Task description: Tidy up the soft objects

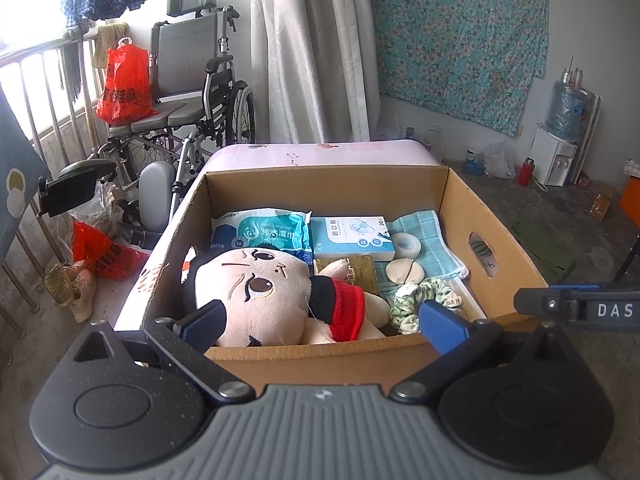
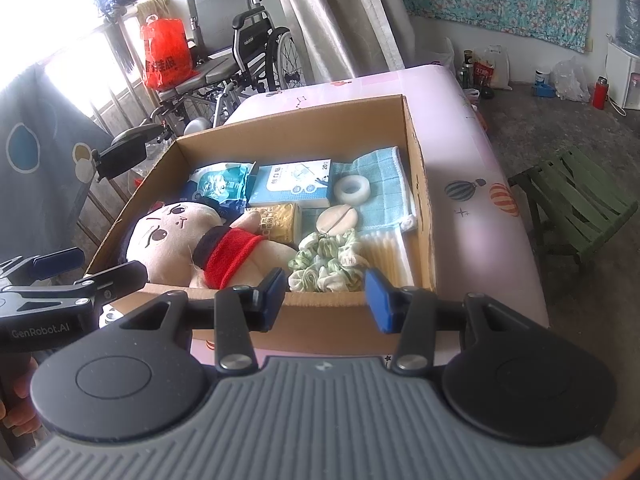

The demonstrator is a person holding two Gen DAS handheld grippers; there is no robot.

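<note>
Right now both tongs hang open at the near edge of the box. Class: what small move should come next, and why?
Probably ease the right tongs forward and down onto the scrunchie. It lies just beyond the open tips, inside the box, uncovered, and both tongs hold nothing. The left tongs face the doll, a bulkier grab.

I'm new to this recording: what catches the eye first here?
A big-headed plush doll in a red scarf lies at the near left of the cardboard box on the pink table. A green scrunchie sits right of it, before both open grippers.
</note>
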